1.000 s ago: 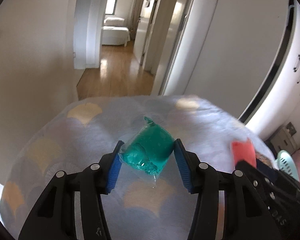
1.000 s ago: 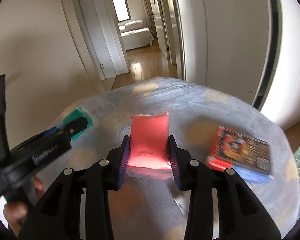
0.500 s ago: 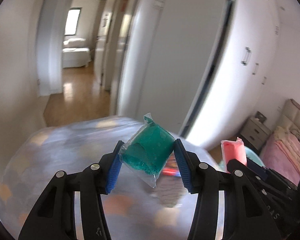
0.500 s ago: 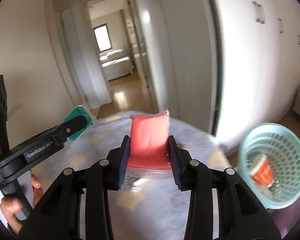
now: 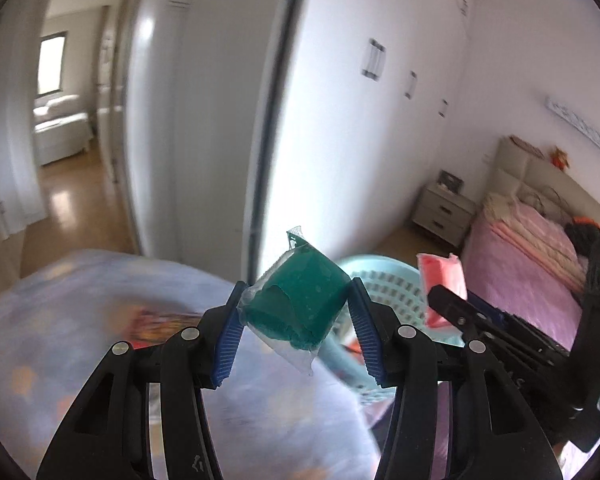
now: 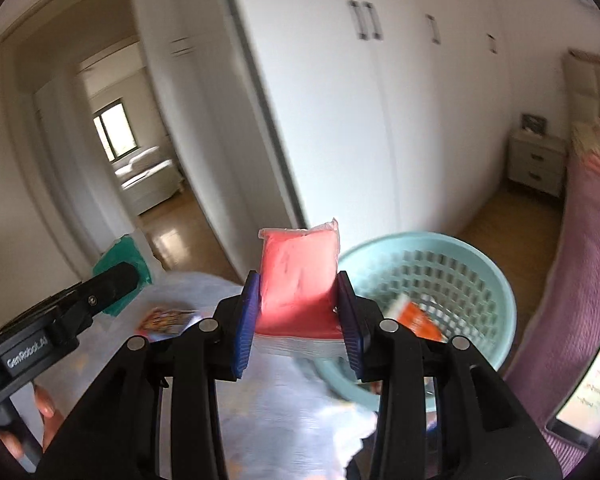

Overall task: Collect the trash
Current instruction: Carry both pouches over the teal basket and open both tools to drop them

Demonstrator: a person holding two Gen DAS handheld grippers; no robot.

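My left gripper (image 5: pixel 296 332) is shut on a green packet in clear wrap (image 5: pixel 300 308) and holds it in the air over the table's right edge. My right gripper (image 6: pixel 298 316) is shut on a pink packet in clear wrap (image 6: pixel 298 276), held above the table edge, left of a light blue plastic basket (image 6: pixel 480 280). The basket stands on the floor and holds an orange wrapper (image 6: pixel 420 320). In the left wrist view the basket (image 5: pixel 384 280) sits behind the green packet, and the pink packet (image 5: pixel 442 280) shows at the right.
A table with a pale patterned cloth (image 5: pixel 80 320) lies below both grippers, with a colourful flat pack (image 6: pixel 166 318) on it. White wardrobe doors (image 6: pixel 380 120) stand behind. A pink bed (image 5: pixel 528 256), a bedside cabinet (image 5: pixel 444 212) and a phone (image 6: pixel 592 388) are at the right.
Both grippers have swung right and lifted with their packets, from over the table toward the basket. The basket and bed have come into view. The grips have not changed.
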